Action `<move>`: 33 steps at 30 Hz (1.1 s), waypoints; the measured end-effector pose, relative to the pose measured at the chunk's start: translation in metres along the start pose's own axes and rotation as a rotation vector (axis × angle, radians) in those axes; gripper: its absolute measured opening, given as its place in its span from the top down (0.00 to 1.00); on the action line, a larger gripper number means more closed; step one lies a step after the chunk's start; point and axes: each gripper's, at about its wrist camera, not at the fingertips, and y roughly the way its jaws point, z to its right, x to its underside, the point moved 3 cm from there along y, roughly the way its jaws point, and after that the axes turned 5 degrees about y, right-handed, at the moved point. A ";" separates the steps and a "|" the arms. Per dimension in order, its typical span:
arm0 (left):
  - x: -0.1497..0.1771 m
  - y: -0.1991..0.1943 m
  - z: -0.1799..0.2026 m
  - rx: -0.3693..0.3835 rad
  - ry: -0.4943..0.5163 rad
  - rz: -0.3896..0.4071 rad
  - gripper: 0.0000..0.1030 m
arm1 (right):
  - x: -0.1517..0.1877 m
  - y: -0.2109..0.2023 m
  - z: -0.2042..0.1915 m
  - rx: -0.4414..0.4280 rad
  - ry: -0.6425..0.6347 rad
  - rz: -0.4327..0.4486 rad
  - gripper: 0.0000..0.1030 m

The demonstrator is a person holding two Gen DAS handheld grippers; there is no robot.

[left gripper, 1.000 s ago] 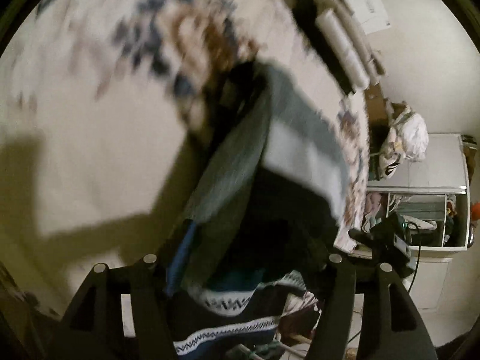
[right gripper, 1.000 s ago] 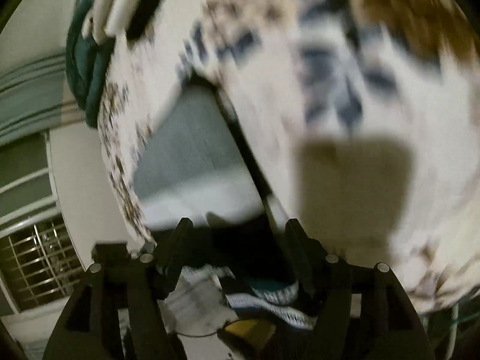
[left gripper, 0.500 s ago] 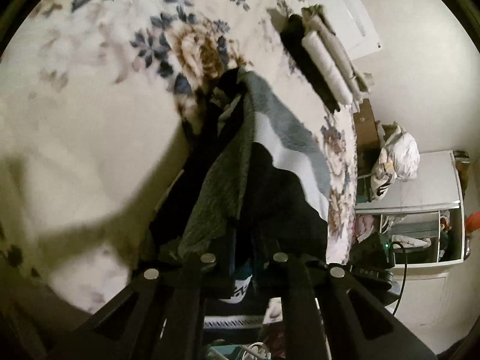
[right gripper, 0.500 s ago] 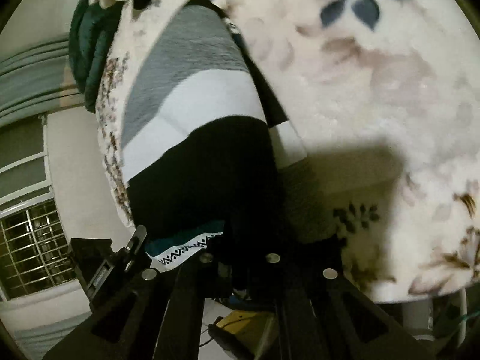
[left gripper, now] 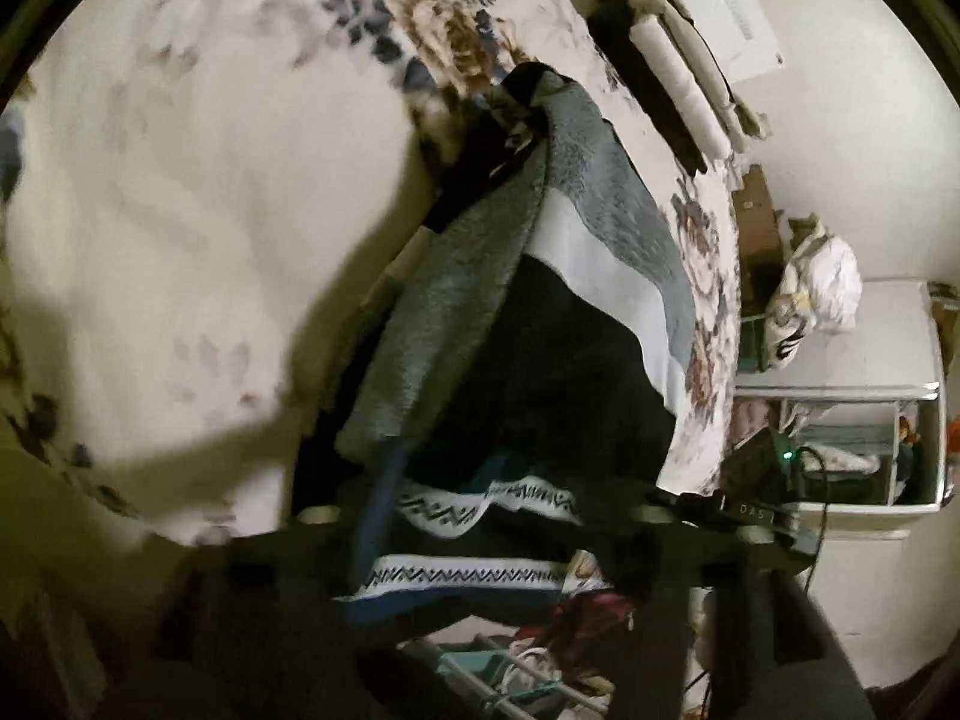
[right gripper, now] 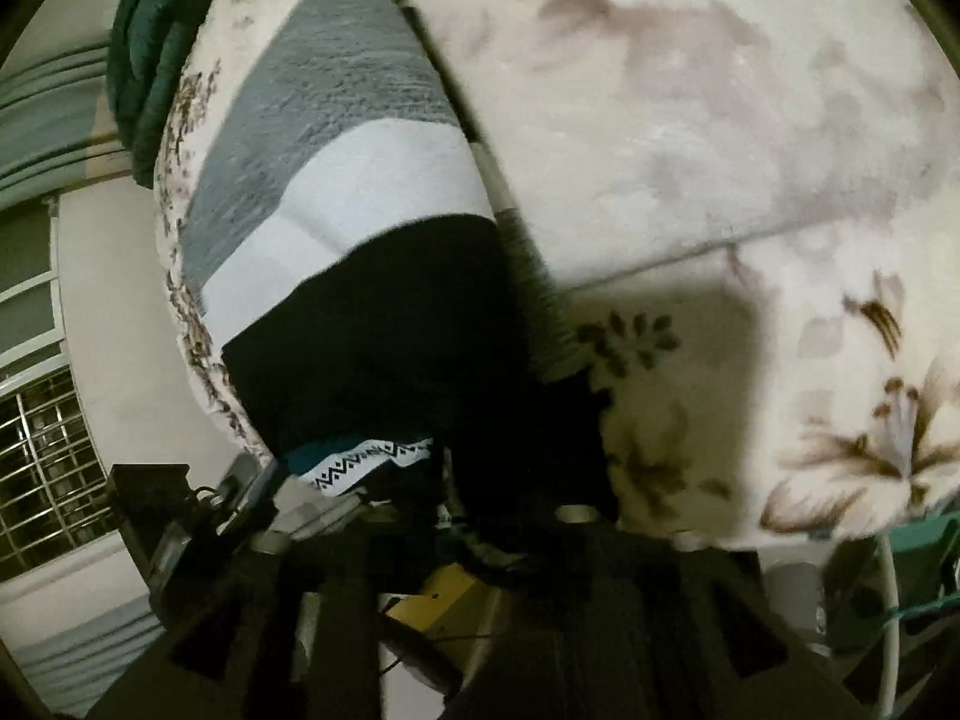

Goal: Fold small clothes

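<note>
wide bare stretch of floral blanket (left gripper: 180,228) open to the left of the striped sweater (left gripper: 600,252); likewise open blanket (right gripper: 690,120) on its right in the right wrist view. far edge blocked by rolled items (left gripper: 678,78). right edge crowded by a white cabinet (left gripper: 870,348) and a stuffed bag (left gripper: 822,288). teal bundle (right gripper: 144,60) past the far corner.

The fleece garment (right gripper: 336,192) showed grey, white and black bands; the cream blanket (right gripper: 690,90) bore brown-and-blue flowers
</note>
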 end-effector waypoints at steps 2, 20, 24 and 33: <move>-0.001 0.009 -0.001 0.005 0.002 -0.002 0.41 | -0.004 0.004 0.004 -0.005 0.003 0.003 0.44; 0.027 -0.022 0.026 -0.051 0.037 0.052 0.95 | 0.050 -0.022 -0.002 -0.006 -0.045 0.008 0.96; 0.045 -0.015 0.011 -0.086 0.003 0.007 0.95 | 0.073 -0.011 0.005 0.036 -0.048 -0.044 0.96; 0.057 0.000 -0.019 -0.102 -0.043 -0.080 0.54 | 0.062 0.012 0.012 0.209 -0.176 -0.108 0.55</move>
